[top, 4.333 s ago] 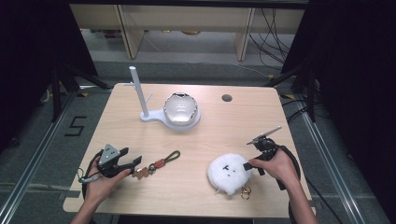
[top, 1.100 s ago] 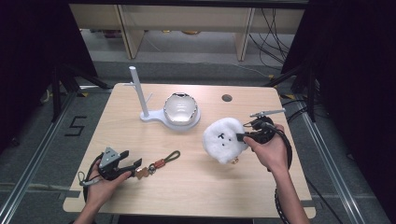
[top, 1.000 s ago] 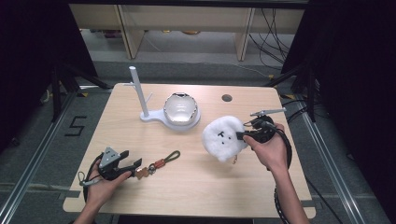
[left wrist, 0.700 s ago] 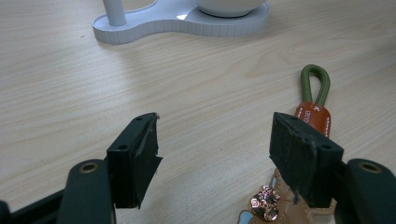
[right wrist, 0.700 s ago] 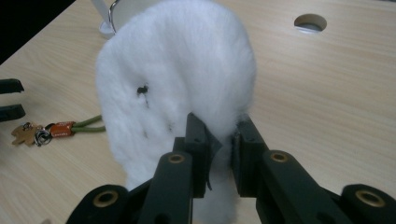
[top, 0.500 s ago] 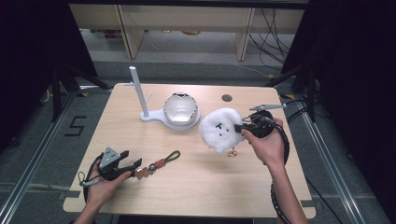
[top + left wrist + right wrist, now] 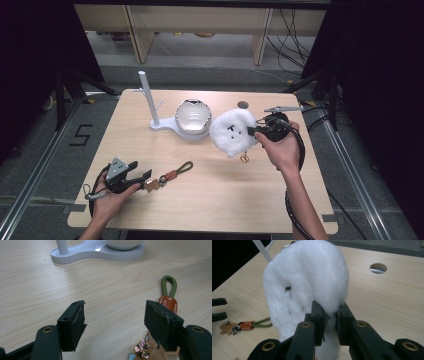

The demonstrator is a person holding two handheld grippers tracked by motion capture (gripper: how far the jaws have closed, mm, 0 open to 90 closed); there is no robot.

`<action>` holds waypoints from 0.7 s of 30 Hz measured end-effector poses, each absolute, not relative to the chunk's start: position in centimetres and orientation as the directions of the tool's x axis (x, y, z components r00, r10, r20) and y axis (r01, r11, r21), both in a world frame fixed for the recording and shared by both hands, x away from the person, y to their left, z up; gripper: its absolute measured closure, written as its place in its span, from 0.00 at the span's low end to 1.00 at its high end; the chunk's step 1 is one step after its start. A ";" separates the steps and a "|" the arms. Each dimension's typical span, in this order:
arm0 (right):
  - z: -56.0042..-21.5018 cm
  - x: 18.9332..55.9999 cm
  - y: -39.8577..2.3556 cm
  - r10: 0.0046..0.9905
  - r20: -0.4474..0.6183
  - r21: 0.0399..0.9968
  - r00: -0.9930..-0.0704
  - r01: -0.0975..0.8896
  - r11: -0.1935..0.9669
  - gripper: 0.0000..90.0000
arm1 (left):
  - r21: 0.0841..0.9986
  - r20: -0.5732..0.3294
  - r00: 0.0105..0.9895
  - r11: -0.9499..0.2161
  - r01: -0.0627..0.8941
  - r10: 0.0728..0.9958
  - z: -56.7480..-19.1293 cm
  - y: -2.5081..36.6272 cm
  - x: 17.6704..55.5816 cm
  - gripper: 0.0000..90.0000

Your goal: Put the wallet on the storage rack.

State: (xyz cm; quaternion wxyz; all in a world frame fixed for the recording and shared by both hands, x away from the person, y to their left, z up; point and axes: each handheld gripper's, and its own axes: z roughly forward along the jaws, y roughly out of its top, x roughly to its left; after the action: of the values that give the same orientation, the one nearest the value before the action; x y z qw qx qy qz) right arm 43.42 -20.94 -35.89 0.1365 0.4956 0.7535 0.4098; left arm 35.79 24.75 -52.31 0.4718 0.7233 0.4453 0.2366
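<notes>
Stand [image 7: 159, 123] at the table's [image 7: 220, 195] back, plush [image 7: 233, 132] just right — keychain [image 7: 172, 174] perhaps front-left.

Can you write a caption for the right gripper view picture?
The right gripper pinches a fluffy white plush toy above the wooden table.
</notes>
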 end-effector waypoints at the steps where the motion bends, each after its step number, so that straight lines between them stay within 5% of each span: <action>1: -35.8 43.5 -20.9 0.860 0.199 0.757 -0.470 0.631 0.170 0.89 | 0.892 -0.077 0.488 -0.159 0.423 0.869 -52.3 24.7 35.8 0.36; 21: -35.0 44.8 -19.6 0.860 0.203 0.789 -0.467 0.599 0.139 0.89 | 0.897 -0.079 0.490 -0.153 0.415 0.868 -52.3 24.7 35.8 0.36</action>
State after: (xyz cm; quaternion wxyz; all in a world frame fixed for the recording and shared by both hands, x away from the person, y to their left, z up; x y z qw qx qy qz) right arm 44.80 -19.61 -35.03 0.1512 0.4934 0.7395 0.4323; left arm 35.76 24.73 -52.34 0.4750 0.7208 0.4450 0.2382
